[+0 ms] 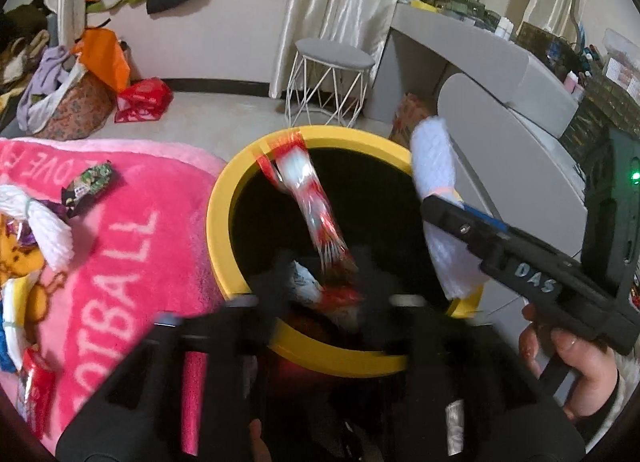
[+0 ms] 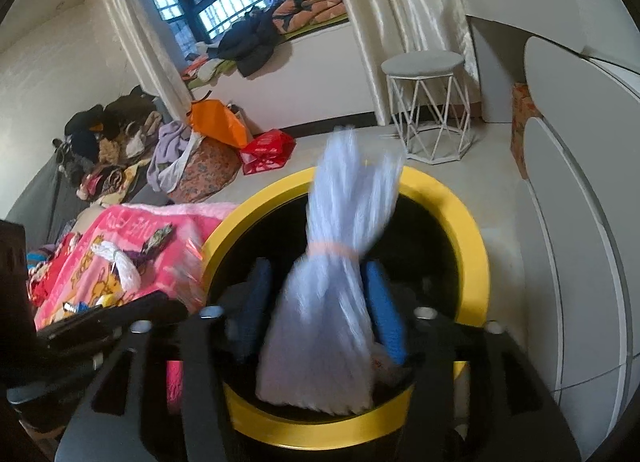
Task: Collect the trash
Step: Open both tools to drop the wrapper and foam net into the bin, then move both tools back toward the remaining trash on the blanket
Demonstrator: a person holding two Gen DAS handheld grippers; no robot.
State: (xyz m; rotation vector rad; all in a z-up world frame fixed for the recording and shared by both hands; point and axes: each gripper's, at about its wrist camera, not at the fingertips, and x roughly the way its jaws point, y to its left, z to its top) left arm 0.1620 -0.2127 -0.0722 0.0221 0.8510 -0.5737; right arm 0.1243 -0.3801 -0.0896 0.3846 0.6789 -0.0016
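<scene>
- The yellow-rimmed bin (image 1: 218, 221) fills the centre of both views, beside the pink blanket (image 1: 132, 246) at the left of the frame; both tools hang over its dark mouth, so the step in hand looks like the drop.
- The left gripper (image 1: 320, 282) sits at the lower middle of its own view, with a red-and-white wrapper (image 1: 316, 213) running from its blurred fingers up toward the far rim. I cannot tell whether the jaws hold it or have let go (motion blur hides the tips).
- The right gripper (image 2: 320, 314) is clamped on a white tied bundle (image 2: 332, 302), its blue pads (image 2: 380, 310) pressing both sides below the pink band.
- To do this well, I would open each tool only while its load is fully inside the rim.
- More trash lies on the blanket at left: a dark candy wrapper (image 1: 88, 181) and another white bundle (image 1: 44, 221).
</scene>
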